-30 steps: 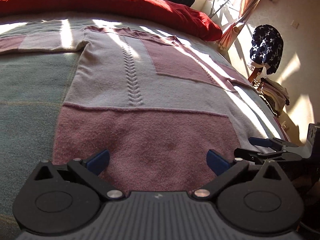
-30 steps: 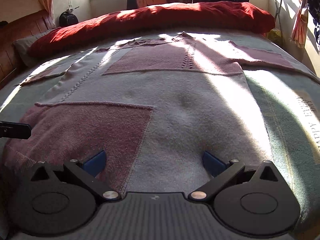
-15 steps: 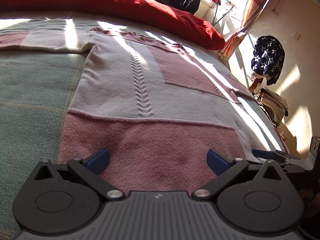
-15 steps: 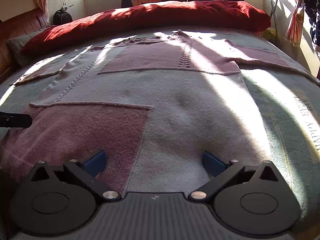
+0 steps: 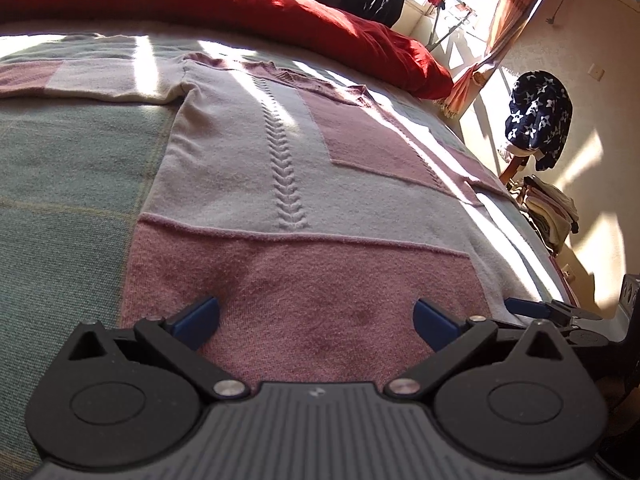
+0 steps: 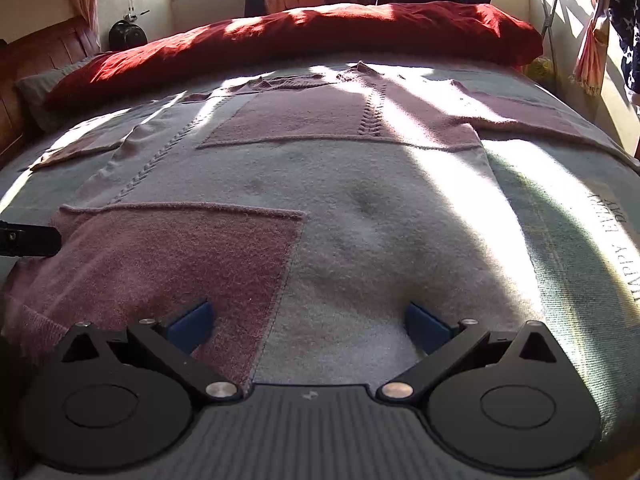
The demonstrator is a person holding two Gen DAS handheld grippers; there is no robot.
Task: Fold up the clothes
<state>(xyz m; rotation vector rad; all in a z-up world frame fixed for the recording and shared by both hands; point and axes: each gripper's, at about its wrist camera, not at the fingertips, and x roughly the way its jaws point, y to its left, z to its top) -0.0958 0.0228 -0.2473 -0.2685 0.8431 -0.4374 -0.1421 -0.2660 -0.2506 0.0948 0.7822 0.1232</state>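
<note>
Left wrist view, sweater: knitted sweater point(image 5: 280, 184) spread flat, front up, on a green woven blanket point(image 5: 68, 184); fuzzy pink and pale grey patch blocks, a raised cable braid running up the pale middle, one sleeve stretched out to the left.
Left wrist view, left gripper: left gripper point(image 5: 316, 318) black plastic with blue pads, fingers spread wide, low over the pink hem block; contact with the knit cannot be told.
Left wrist view, right gripper: right gripper point(image 5: 548, 312) shows at the right edge by the sweater's hem corner.
Left wrist view, surroundings: red duvet point(image 5: 240, 0) bunched beyond the collar; star-print garment point(image 5: 538, 120) hanging at the right wall.
Left wrist view, change: sweater sits larger and further along than a second ago; camera has edged forward over the hem.
Right wrist view, sweater: same knit, pale felted block under the pads, pink block to the left, hard sun stripes across it.
Right wrist view, right gripper: fingers spread wide, straddling the hem where pink meets grey.
Right wrist view, left gripper: black tip pokes in at the left edge, beside the pink block.
Right wrist view, change: framing slightly closer than a second ago; sweater lies unchanged.
</note>
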